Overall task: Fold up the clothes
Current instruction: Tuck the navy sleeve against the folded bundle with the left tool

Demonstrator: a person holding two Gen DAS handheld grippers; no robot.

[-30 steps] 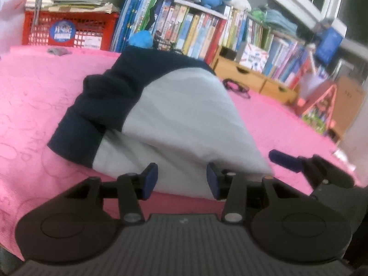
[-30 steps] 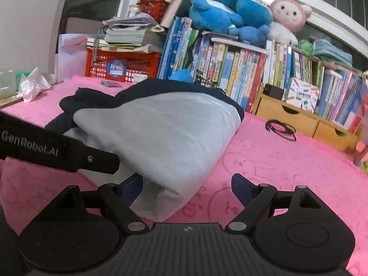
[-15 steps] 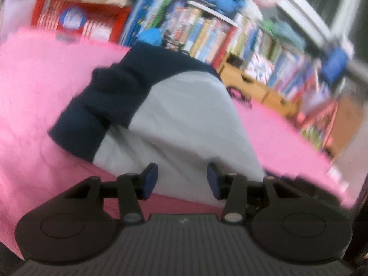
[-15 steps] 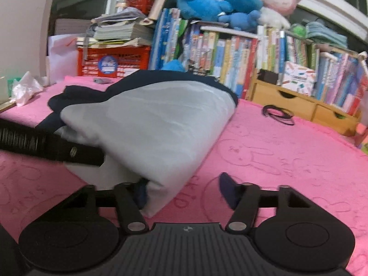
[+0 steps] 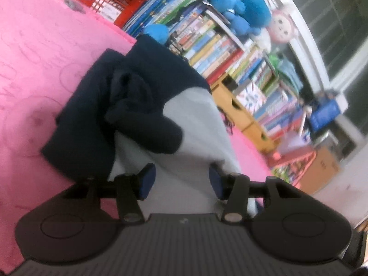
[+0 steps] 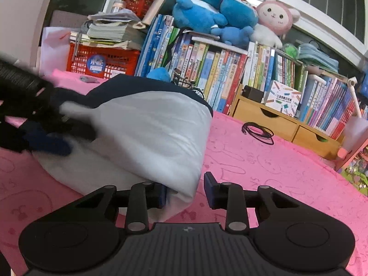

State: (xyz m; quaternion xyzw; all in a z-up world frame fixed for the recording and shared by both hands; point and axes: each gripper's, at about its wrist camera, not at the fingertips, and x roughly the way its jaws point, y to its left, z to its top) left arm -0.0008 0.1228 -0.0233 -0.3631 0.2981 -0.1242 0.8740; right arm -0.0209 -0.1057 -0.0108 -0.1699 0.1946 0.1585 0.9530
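A grey and navy garment (image 5: 197, 124) lies folded on a pink blanket (image 5: 34, 57), with a navy sleeve (image 5: 147, 133) bunched over the grey. My left gripper (image 5: 180, 181) is at its near edge. Its jaws are easing open, and grey fabric fills the gap and touches both pads. In the right wrist view the garment (image 6: 149, 126) rises as a thick fold, and the left gripper's blurred fingers (image 6: 48, 143) pinch its left edge. My right gripper (image 6: 185, 192) is closing around the near grey corner. Its left pad is tucked under the cloth, and its right pad stands just clear of it.
A packed bookshelf (image 6: 230, 73) topped with plush toys (image 6: 214, 16) lines the far edge of the blanket. Beside it stand a red crate (image 6: 103, 62) under stacked papers and wooden drawers (image 6: 271, 119). A coiled black cable (image 6: 258, 133) lies on the blanket (image 6: 264, 165) to the right.
The right jaws have narrowed a lot around the grey corner. The left gripper has rolled and moved in on the garment, whose left edge has bunched up.
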